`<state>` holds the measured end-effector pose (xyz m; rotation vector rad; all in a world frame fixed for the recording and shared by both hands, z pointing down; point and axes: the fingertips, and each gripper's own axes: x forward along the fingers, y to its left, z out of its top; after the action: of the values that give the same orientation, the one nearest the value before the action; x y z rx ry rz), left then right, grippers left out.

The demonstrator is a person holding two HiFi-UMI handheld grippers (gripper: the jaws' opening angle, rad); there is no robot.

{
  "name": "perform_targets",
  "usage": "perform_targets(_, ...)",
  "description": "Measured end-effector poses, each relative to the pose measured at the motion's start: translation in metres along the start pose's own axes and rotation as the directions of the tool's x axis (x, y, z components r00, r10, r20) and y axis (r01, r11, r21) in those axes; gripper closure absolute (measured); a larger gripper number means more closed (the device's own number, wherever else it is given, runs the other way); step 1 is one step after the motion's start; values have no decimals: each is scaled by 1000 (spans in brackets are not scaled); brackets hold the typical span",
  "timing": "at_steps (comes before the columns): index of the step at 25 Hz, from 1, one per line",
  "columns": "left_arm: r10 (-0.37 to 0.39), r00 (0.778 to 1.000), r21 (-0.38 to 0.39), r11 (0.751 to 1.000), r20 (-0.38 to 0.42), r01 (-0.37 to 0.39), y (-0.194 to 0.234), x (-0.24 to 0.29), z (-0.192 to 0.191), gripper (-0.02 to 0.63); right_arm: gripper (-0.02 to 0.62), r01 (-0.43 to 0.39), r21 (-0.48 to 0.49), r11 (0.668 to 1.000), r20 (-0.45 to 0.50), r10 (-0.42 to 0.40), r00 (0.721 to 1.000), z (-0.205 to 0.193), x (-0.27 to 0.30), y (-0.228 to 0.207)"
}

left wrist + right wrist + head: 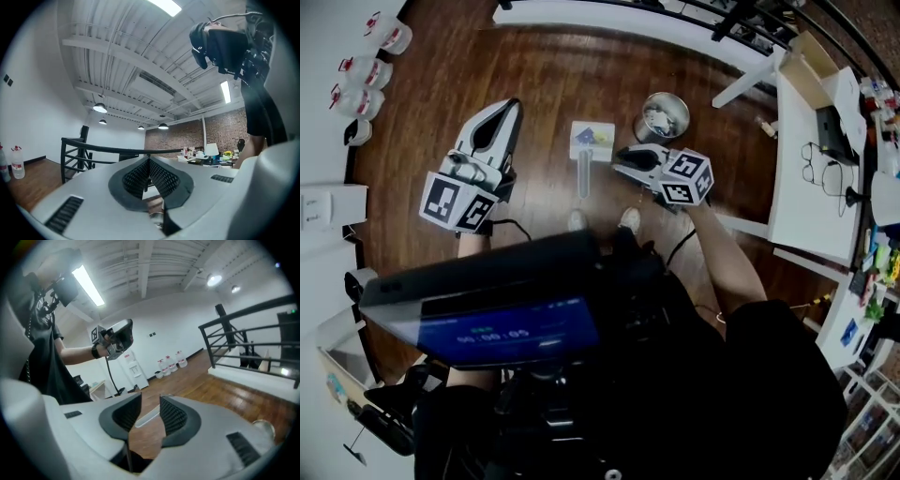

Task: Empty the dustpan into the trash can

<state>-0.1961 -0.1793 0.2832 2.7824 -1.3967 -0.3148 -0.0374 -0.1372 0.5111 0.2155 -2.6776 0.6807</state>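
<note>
Right gripper [621,157] part open, empty — line its gap over the dustpan handle [584,174], clamp squarely; left gripper [510,109] shut, holding nothing.

All three views are fisheye, lines bowing toward dark corners. Light comes from overhead: a ceiling strip [161,5] and pendant lamps [99,108] in the left gripper view, a glaring tube [88,284] at upper left of the right gripper view. The left gripper [149,161] looks soft along the bottom. The head view is dimmer; a blue screen [525,333] glows at lower left.
</note>
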Motion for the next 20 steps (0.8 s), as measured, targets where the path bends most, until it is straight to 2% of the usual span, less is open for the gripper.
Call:
perform_targets(2,14,1000,4,1000,-2,-14,2,1,-1,604,432,-55,61,997,-32,57,998,-22,17,-1)
perform_targets(6,49,999,-4,999,6,-49,8,-2,-1,604,358,-97,213,972,-74,116,991,-61,48,-7)
perform_targets(9,56,998,-4,998,0,-56,9,-3,-2,604,320,-151,355,923,-69,187,980,-80,72,-6)
perform_targets(12,49,999,3,999,-19,-49,9,0,-3,604,279,-218,469,856,-11,252,968,-75,95,-1)
perform_targets(14,39,999,5,999,-29,-39,10,3,-4,604,274,-225,504,834,9,256,967,-71,108,-3)
perform_targets(20,-5,999,-4,1000,-39,4,14,18,-4,604,268,-224,554,802,-5,271,962,-75,137,-16)
